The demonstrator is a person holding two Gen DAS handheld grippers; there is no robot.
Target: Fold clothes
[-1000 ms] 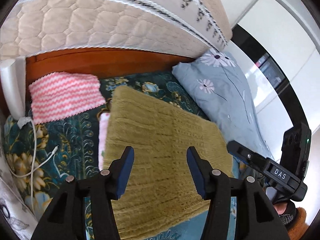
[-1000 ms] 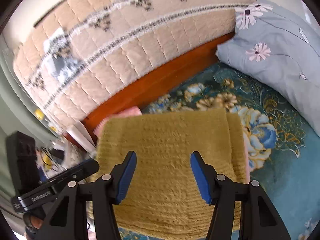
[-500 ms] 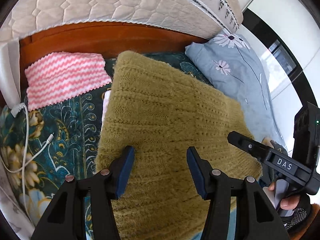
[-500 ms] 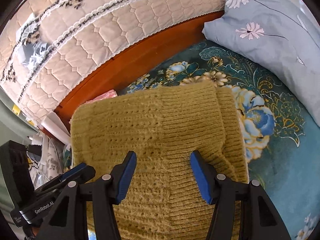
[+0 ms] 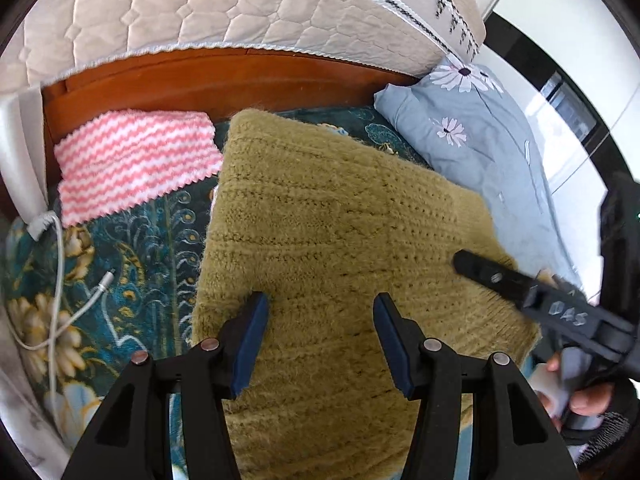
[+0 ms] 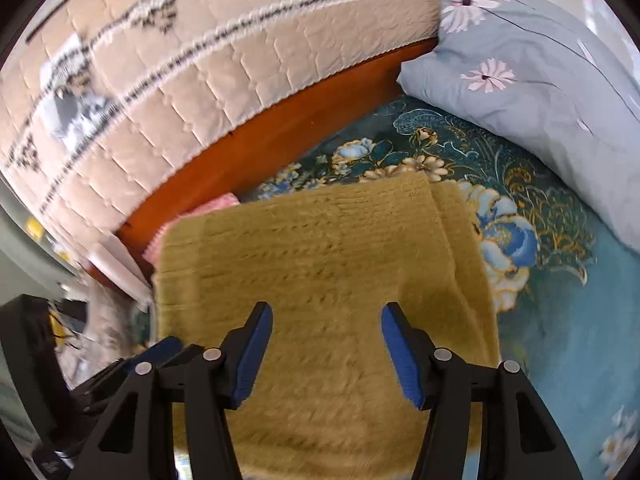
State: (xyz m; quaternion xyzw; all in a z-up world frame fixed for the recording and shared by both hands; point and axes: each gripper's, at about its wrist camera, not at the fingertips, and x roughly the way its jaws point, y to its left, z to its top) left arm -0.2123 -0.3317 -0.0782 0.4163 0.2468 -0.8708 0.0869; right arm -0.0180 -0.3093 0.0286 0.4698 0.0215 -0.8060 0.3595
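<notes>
I see the olive knit sweater (image 5: 340, 248) lying folded into a rectangle on the bed's teal floral cover (image 5: 132, 248), near the wooden headboard (image 5: 208, 80). My left gripper (image 5: 320, 320) hangs over its near edge, fingers spread, pinching nothing. My right gripper (image 6: 326, 330) does the same, fingers spread above the knit. A pink zigzag cloth (image 5: 136, 168) lies just beside the sweater; a blue flowered pillow (image 6: 532, 80) lies on the other side.

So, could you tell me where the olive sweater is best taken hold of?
The sweater lies flat and folded on the bedspread. Probably pinch its near edge, coming from above on the near side; its right side shows stacked layers, so catch all of them.
</notes>
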